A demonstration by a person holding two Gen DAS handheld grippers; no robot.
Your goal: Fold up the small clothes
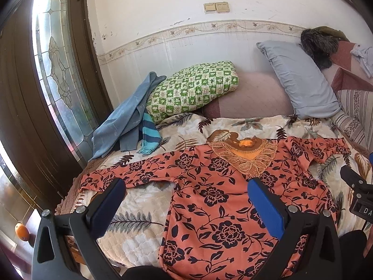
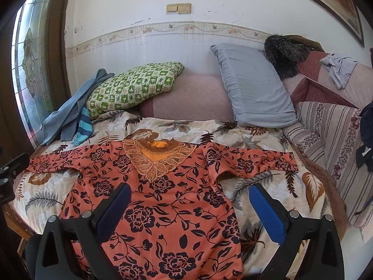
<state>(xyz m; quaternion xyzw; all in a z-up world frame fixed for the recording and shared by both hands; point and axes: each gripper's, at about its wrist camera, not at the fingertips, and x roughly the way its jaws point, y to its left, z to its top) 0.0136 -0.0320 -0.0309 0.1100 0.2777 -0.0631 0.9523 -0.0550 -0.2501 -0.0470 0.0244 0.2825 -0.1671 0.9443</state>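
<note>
An orange dress with a dark flower print (image 1: 209,200) (image 2: 163,200) lies flat on the bed, front up, both sleeves spread sideways and a lace collar (image 1: 244,156) (image 2: 156,158) toward the pillows. My left gripper (image 1: 186,186) hovers open above the dress's left side, nothing between its blue pads. My right gripper (image 2: 190,191) hovers open above the dress's right edge, also empty. Part of the right gripper shows at the right rim of the left wrist view, and part of the left gripper at the left rim of the right wrist view.
A leaf-print bedspread (image 1: 144,200) (image 2: 268,186) covers the bed. At the back lie a green checked pillow (image 1: 193,88) (image 2: 132,86), a grey pillow (image 1: 298,79) (image 2: 254,86), blue clothes (image 1: 123,119) (image 2: 70,114) and a striped sleeve (image 1: 149,137). A dark door with leaded glass (image 1: 53,70) stands left.
</note>
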